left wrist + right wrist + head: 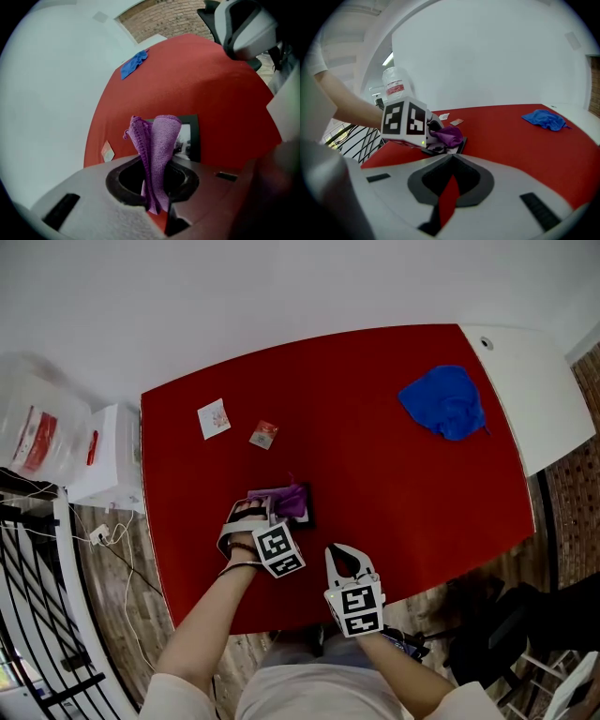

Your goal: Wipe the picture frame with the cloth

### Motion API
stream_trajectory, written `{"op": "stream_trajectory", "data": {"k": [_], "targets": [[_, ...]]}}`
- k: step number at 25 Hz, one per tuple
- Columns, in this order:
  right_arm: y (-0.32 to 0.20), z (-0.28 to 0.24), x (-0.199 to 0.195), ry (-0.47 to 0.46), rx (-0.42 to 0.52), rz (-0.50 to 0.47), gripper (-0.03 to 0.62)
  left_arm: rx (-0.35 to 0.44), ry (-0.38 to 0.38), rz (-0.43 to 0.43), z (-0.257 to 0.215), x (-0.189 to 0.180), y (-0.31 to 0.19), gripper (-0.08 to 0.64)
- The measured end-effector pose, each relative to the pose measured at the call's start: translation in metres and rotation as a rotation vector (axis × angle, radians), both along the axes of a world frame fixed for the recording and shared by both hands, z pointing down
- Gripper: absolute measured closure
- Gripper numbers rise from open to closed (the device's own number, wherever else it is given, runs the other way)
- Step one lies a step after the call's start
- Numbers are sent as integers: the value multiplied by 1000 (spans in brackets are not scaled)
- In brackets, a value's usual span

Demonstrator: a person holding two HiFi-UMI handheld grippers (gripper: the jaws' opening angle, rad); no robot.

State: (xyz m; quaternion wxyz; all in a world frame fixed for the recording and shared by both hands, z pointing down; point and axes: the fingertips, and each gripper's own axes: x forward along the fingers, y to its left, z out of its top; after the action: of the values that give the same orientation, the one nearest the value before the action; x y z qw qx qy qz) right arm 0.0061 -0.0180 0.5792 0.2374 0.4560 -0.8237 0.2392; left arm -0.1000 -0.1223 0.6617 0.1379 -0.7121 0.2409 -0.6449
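A purple cloth (291,498) is bunched in my left gripper (277,509), which is shut on it. The cloth (159,138) stands up between the jaws, right over a black picture frame (192,136) lying flat on the red table (394,484). Only the frame's right edge (308,514) shows in the head view. My right gripper (345,554) hovers near the table's front edge, just right of the left one, shut with nothing in it. From the right gripper view (451,161) I see the left gripper's marker cube (405,119), the cloth (449,135) and the frame (460,146).
A blue cloth (445,399) lies crumpled at the far right of the table. Two small cards (214,418) (263,434) lie at the far left. A white box (105,456) and a plastic container (33,432) stand left of the table, by a black railing (37,615).
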Motion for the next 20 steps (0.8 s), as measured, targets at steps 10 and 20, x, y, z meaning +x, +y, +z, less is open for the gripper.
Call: {"op": "stream_trajectory", "data": {"k": [10,20], "targets": [[-2,4,0,13,2,-6,589,19,-29,88,-2,8,66,499],[-1,6,-1,20,-7,-19,589,69,15,-9,-17,3,13,499]]}}
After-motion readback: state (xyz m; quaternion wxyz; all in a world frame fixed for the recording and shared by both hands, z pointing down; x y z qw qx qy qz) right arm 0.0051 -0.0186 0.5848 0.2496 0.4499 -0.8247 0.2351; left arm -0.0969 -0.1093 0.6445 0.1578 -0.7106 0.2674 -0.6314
